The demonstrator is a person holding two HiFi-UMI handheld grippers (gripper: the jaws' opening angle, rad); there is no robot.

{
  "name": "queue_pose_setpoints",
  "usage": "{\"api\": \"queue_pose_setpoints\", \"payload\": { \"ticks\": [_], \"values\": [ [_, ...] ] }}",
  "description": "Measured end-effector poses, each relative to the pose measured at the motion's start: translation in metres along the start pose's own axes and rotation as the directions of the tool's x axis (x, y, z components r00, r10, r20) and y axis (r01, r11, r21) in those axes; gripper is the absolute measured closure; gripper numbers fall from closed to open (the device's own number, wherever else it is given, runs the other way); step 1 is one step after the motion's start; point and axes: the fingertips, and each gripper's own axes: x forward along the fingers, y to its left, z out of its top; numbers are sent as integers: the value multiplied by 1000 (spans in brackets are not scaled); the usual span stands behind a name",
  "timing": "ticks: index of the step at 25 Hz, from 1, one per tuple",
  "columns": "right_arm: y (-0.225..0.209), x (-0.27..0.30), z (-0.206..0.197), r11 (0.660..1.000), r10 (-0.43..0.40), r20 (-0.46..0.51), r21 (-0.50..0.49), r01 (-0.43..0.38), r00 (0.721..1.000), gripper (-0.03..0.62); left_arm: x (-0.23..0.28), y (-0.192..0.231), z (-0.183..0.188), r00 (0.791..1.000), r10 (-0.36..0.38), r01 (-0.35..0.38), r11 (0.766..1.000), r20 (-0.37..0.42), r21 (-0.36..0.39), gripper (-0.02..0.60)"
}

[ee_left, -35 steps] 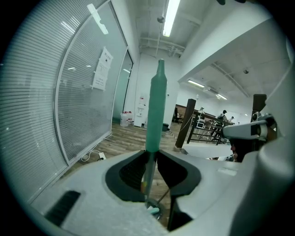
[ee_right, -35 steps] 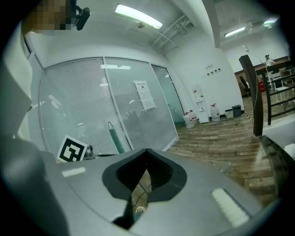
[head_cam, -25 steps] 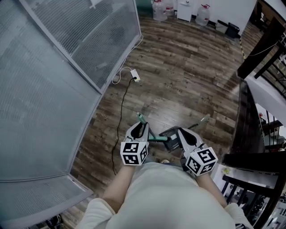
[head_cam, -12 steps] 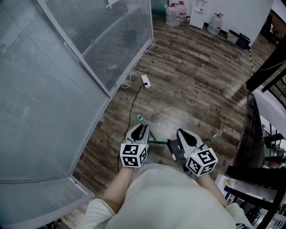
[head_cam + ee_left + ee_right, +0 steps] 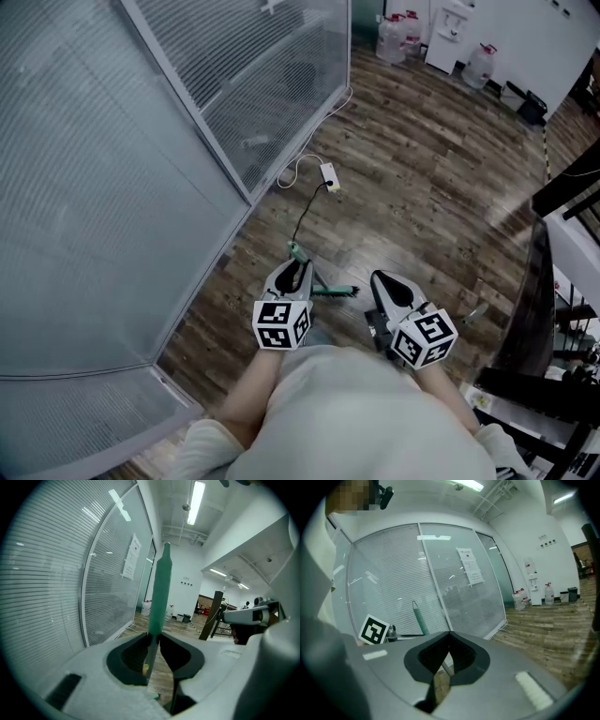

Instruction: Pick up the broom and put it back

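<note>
One half of the job looks done, as I judge it: the broom (image 5: 161, 592) is up and held in my left gripper (image 5: 153, 637). The step in hand is the carry, and the putting back is not yet done. I cannot make out its resting place in any view. The next move calls for finding that spot, keeping the handle upright and clear of the glass, and setting the broom where it will stand or hang. Only then should the jaws part.

The broom has a green sleeve on its upper handle, tapering to a tip with a small hanging loop, and a thin bare shaft below. My left jaws are pressed together on that shaft just under the sleeve, which rises straight up before the camera. In the head view a short teal bar (image 5: 335, 292) lies between the two grippers; I cannot tell whether it belongs to the broom.

My right gripper (image 5: 449, 634) has its jaws closed too, on a thin pale rod (image 5: 446, 667) running down through them; I cannot say what the rod belongs to. A glass partition (image 5: 112, 187) with blinds runs just to my left. A white plug strip (image 5: 328, 175) lies on the wooden floor (image 5: 422, 206) ahead, and water bottles (image 5: 392, 37) stand by the far wall.
</note>
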Motion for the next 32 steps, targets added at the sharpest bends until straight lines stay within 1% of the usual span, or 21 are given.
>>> {"api": "queue_pose_setpoints", "payload": {
  "ticks": [9,22,28,32],
  "values": [
    [33,81,17,999,49,-20,-22,-49,999,588,-2,77,24,999,37,-37,999,12,-17,499],
    [76,182,28,994,101,-36,-45,-103,994,588,-8,186,42,994,108,-106,993,35,-53,499],
    [96,220,31,988,138,-62,-62,-142,988,588,-13,225,52,989,143,-140,988,44,-71,499],
    [108,238,25,984,161,-80,-69,-167,984,588,-17,246,52,985,163,-159,984,52,-83,498]
  ]
}}
